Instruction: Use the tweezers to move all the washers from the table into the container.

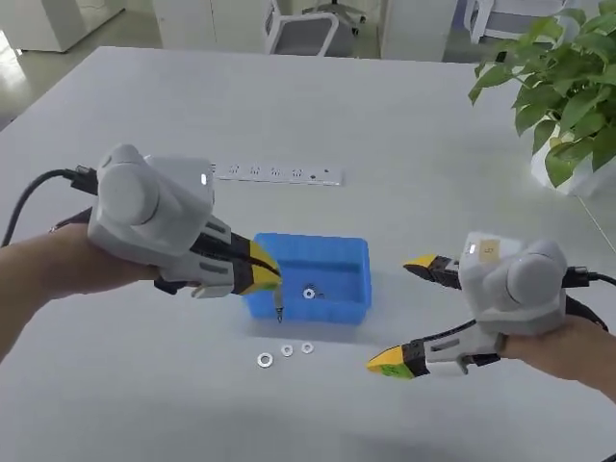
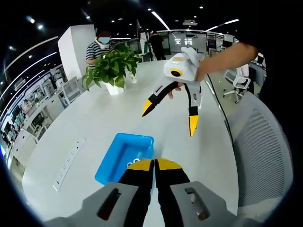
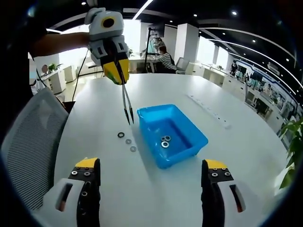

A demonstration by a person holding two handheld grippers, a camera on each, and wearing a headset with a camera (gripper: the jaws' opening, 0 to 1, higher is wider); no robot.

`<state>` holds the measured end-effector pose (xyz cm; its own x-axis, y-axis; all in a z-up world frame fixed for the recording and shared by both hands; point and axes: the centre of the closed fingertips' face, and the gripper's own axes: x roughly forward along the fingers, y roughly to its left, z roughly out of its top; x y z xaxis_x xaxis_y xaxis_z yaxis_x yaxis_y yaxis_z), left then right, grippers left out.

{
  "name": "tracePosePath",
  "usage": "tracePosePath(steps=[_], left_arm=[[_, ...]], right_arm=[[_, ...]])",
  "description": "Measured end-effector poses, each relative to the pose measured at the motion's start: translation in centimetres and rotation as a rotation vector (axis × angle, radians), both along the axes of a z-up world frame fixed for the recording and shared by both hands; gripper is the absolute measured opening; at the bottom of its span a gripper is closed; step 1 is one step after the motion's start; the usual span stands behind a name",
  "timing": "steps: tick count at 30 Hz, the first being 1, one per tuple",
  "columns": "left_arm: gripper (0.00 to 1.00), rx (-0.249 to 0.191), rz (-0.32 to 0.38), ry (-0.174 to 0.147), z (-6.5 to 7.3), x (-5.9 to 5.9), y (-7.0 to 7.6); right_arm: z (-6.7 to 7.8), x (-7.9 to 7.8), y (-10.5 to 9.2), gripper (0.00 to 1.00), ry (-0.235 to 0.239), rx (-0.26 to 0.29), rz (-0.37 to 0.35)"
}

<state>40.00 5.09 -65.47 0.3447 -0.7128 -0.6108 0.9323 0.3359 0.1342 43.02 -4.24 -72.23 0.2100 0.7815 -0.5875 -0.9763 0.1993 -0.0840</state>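
The blue container (image 1: 348, 262) sits mid-table and holds a few washers (image 3: 164, 141). Three more washers (image 1: 287, 350) lie on the table just in front of it, also seen as a short row of washers (image 3: 128, 141) in the right gripper view. My left gripper (image 1: 265, 268) is shut on the metal tweezers (image 3: 127, 101), whose tips hang at the container's near left corner, above the table and close to the loose washers. My right gripper (image 1: 397, 313) is open and holds nothing, to the right of the container.
A white power strip (image 1: 279, 174) lies behind the container. A potted plant (image 1: 568, 87) stands at the table's far right corner. Office chairs (image 1: 303, 29) stand beyond the far edge. People are in the background.
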Motion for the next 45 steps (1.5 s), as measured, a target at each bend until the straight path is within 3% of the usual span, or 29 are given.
tracePosePath(steps=[8,27,45], left_arm=[[0.05,0.0,-0.002,0.015,-1.1,-0.8,0.4],[0.05,-0.002,0.005,0.05,-2.8,-2.6,1.0],[0.05,-0.001,0.0,0.065,-3.8,-2.8,0.8]], right_arm=[[-0.3,-0.3,0.0,1.0,0.015,0.012,-0.024],[-1.3,-1.9,0.2,1.0,0.047,-0.018,0.0],[-1.9,-2.4,0.1,1.0,0.06,-0.033,0.009]])
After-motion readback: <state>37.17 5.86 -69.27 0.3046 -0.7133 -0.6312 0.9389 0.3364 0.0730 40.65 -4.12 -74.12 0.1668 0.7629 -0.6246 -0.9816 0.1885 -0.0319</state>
